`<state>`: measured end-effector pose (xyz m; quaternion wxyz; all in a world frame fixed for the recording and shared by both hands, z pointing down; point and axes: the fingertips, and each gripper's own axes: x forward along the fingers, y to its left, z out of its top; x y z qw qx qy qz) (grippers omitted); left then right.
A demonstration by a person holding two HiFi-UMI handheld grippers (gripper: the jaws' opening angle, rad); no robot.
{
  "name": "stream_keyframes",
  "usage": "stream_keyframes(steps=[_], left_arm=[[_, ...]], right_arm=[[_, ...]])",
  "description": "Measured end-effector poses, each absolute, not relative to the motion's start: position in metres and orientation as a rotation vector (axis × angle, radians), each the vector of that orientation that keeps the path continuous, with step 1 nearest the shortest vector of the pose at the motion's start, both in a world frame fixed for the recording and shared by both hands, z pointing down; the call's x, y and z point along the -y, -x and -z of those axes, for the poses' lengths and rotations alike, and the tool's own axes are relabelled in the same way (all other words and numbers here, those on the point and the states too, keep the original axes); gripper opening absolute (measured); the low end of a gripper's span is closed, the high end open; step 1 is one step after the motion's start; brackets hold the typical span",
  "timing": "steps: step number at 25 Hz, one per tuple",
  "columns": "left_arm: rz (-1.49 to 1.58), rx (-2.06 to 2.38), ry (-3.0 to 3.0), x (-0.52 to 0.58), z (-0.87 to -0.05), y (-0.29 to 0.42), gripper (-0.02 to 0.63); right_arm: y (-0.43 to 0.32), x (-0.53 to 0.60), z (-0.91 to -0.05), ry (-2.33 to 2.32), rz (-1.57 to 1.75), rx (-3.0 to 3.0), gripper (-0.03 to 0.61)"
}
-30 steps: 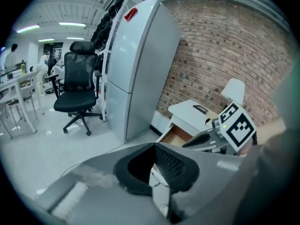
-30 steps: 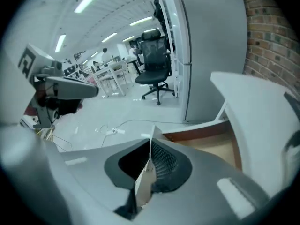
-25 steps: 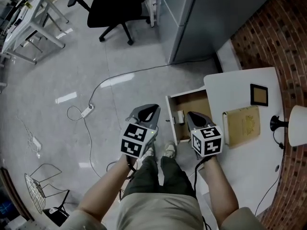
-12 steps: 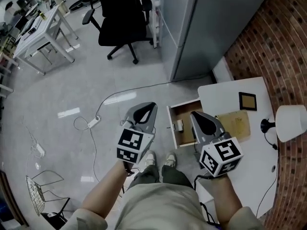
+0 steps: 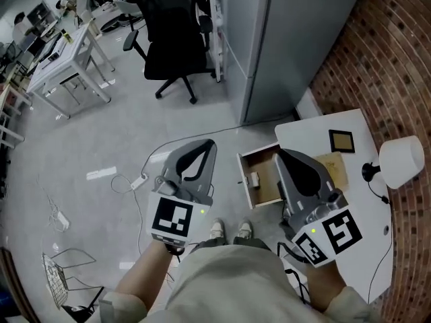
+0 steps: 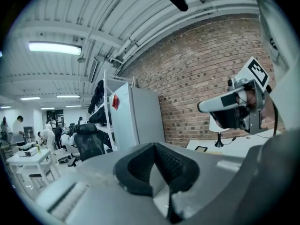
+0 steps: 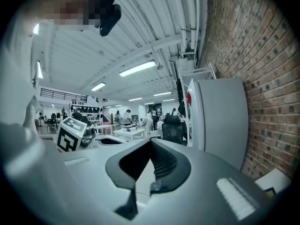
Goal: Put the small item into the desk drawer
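Note:
The desk drawer (image 5: 271,188) stands pulled out from the white desk (image 5: 311,130). A small pale item (image 5: 254,180) lies inside it near the front wall. My left gripper (image 5: 211,142) is raised high over the floor, left of the drawer, shut and empty. Over the drawer's right side and the desk edge, my right gripper (image 5: 281,152) is held up, also shut with nothing in it. In the left gripper view the jaws (image 6: 153,145) point level across the room, with the right gripper (image 6: 233,109) at the right. The right gripper view has its jaws (image 7: 150,142) level too.
On the desk lie a tan book (image 5: 338,167), a small dark picture frame (image 5: 341,140) and a white lamp (image 5: 400,161). A grey cabinet (image 5: 283,39) stands behind the desk, a black office chair (image 5: 172,39) to its left. A cable and power strip (image 5: 140,181) lie on the floor.
Both grippers have risen toward my head and look larger. The view has tipped forward, showing more of the room. The drawer stays open with the item inside.

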<state>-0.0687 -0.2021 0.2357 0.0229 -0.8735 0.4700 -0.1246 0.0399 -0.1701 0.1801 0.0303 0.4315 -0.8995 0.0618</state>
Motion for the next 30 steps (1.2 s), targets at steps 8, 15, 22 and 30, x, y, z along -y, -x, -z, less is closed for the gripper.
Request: stream_keyframes(steps=[8, 15, 22, 30], left_arm=[[0.267, -1.493, 2.620, 0.164, -0.180, 0.084, 0.002], [0.252, -1.489, 2.611, 0.157, -0.173, 0.089, 0.002], [0.251, -1.483, 2.623, 0.156, -0.177, 0.088, 0.002], [0.254, -1.498, 2.632, 0.151, -0.182, 0.096, 0.002]], right_arm=[[-0.033, 0.131, -0.133, -1.313, -0.079, 2.843, 0.003], [-0.028, 0.121, -0.123, -1.314, -0.016, 2.839, 0.003], [-0.036, 0.132, -0.138, -1.309, -0.144, 2.841, 0.003], [-0.029, 0.129, -0.145, -1.309, -0.153, 2.830, 0.003]])
